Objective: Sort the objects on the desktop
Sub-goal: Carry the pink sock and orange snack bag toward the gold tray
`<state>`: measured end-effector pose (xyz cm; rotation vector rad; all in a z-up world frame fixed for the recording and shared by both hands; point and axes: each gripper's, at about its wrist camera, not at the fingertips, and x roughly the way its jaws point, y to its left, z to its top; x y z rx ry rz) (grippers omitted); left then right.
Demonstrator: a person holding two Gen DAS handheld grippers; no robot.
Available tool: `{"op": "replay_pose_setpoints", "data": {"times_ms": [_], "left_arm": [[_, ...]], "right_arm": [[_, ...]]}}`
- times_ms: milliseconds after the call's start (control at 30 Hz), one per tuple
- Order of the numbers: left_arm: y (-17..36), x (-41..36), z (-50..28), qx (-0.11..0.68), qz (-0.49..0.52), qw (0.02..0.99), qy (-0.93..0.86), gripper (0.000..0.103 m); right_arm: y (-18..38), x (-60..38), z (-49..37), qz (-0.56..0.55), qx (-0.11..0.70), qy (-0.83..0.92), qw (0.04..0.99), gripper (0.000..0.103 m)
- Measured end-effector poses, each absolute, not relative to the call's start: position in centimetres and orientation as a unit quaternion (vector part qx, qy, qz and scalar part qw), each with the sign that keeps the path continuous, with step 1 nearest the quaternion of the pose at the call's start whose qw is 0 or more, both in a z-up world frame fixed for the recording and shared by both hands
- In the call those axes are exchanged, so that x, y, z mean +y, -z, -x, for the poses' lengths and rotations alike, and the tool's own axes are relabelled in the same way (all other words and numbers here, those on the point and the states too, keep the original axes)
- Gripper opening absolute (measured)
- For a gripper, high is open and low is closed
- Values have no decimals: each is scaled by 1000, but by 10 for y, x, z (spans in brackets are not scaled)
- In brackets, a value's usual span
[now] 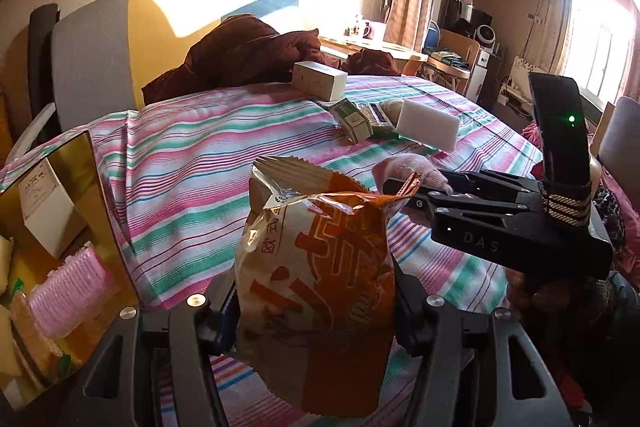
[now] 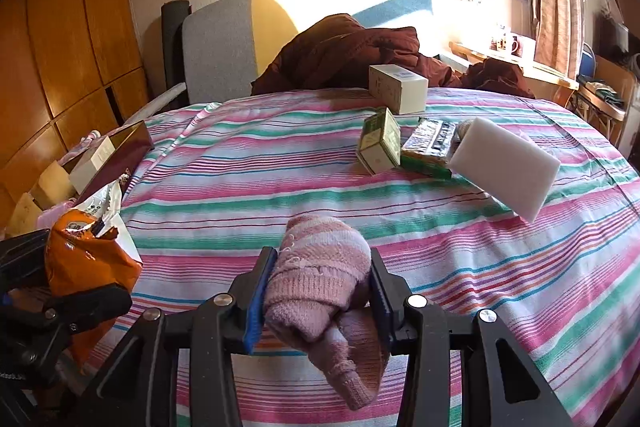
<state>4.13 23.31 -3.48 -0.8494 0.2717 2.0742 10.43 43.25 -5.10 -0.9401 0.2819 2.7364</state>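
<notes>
My left gripper (image 1: 316, 307) is shut on an orange snack bag (image 1: 316, 267), held above the striped tablecloth (image 1: 192, 163); the bag also shows at the left of the right wrist view (image 2: 88, 259). My right gripper (image 2: 320, 291) is shut on a rolled pink knitted sock (image 2: 316, 287), just right of the bag; the sock's tip shows in the left wrist view (image 1: 412, 169). Farther back lie a white box (image 2: 398, 89), a green box (image 2: 380, 147), a flat green packet (image 2: 430, 147) and a white sponge block (image 2: 506, 173).
A gold-lined open box (image 1: 52, 243) at the table's left edge holds a white carton, a pink ribbed item and other packets; it also shows in the right wrist view (image 2: 120, 151). A dark red jacket (image 2: 344, 55) and a grey chair back (image 2: 220, 51) stand behind the table.
</notes>
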Motion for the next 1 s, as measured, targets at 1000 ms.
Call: {"op": "replay_pose_setpoints", "data": {"times_ms": [1000], "left_arm": [[-13,68,32,8,323,260,-910,61]], "right_arm": [[-4,294,-37,287,10,-956,-52,45]]}}
